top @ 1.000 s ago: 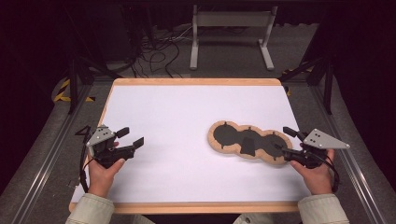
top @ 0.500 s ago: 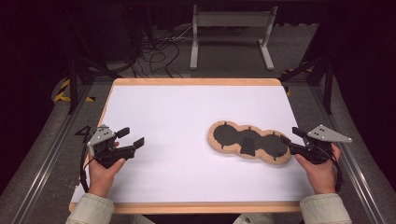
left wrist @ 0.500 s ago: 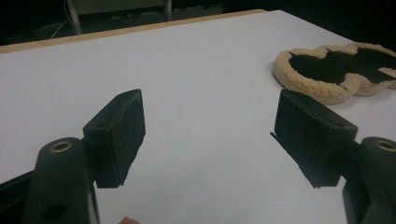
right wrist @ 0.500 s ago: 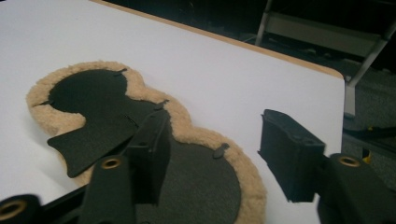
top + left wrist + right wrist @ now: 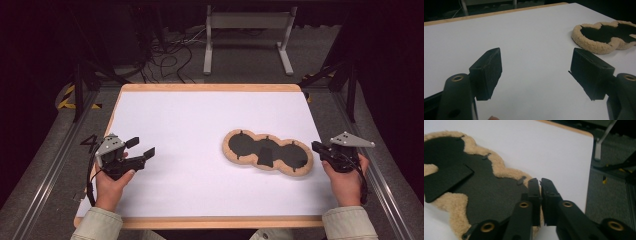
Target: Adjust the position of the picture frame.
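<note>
The high view shows a fleece pad (image 5: pixel 268 153) lying flat on the right half of the white table (image 5: pixel 200 125). The pad has three round lobes in a row, with a tan woolly rim and a black inner surface. A small black flap (image 5: pixel 265 157) sits on the middle lobe, and short black tabs stand along the rim. The pad is nearer to the front edge of the table than to the back edge.

The right gripper (image 5: pixel 316 147) is just beside the right end of the pad, held in the person's right hand (image 5: pixel 342 177) at the right edge of the table. In the right gripper view its two black jaws are pressed together with almost no gap, and nothing is between them. Their tips (image 5: pixel 540 181) stand above the woolly rim of the fleece pad (image 5: pixel 486 192); whether they touch it cannot be told. A black tab (image 5: pixel 521 180) lies on the rim just to the left of the tips.

The left gripper (image 5: pixel 140 147) is well apart from the pad, over the left front part of the table, in the person's left hand (image 5: pixel 112 182). Its jaws are spread wide and hold nothing. In the left gripper view the bare white table (image 5: pixel 531 45) is between them, and the fleece pad (image 5: pixel 599 37) lies farther off at the upper right.

Behind the table there is a grey floor with dark cables (image 5: pixel 170 55) and a grey metal stand (image 5: pixel 247 37).
</note>
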